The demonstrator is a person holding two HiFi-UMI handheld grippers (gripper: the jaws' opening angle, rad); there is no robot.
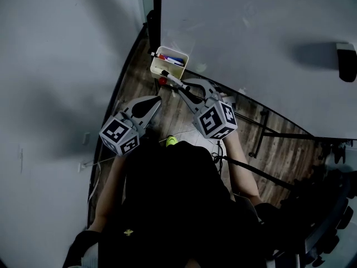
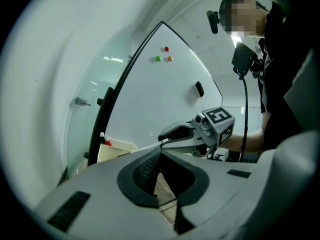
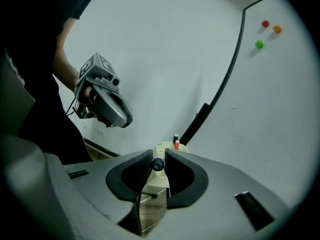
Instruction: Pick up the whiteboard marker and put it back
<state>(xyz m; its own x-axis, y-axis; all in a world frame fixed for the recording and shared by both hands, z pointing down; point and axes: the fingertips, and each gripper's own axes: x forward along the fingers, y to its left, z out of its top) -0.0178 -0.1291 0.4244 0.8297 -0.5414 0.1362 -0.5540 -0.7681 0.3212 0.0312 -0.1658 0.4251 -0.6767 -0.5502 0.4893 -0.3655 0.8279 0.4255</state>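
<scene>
- Since the right claw (image 3: pixel 158 156) was clamped on the whiteboard marker (image 3: pixel 158 164), which showed end-on between its pads, I'd say the pick-up was done and this was the put-back part.
- The marker's far end hung at the near rim of the cream tray (image 1: pixel 169 63), and as far as I could tell it wasn't in the tray yet.
- Next move, my guess: push the marker a bit further over the tray, line it up with the other pens (image 1: pixel 174 60) lying in there, then let go. The tray looked small and partly full, so the aim mattered.
- The left claw (image 2: pixel 160 149) was closed on nothing and hung near the tray, to its left in the head view, doing no work.
- No counter here at all. The tray sat at the bottom edge of a whiteboard (image 1: pixel 251 32) on a stand, with wood-look floor (image 1: pixel 184 119) beneath the tray and a plain grey wall (image 1: pixel 56 66) to the left of it.
- Up the board, well away from the tray, were three little magnets (image 2: pixel 167 49) (red, green, orange) and a dark eraser (image 2: pixel 199 89).
- The lighting was pretty dim, so the small stuff in the tray was hard to make out.
</scene>
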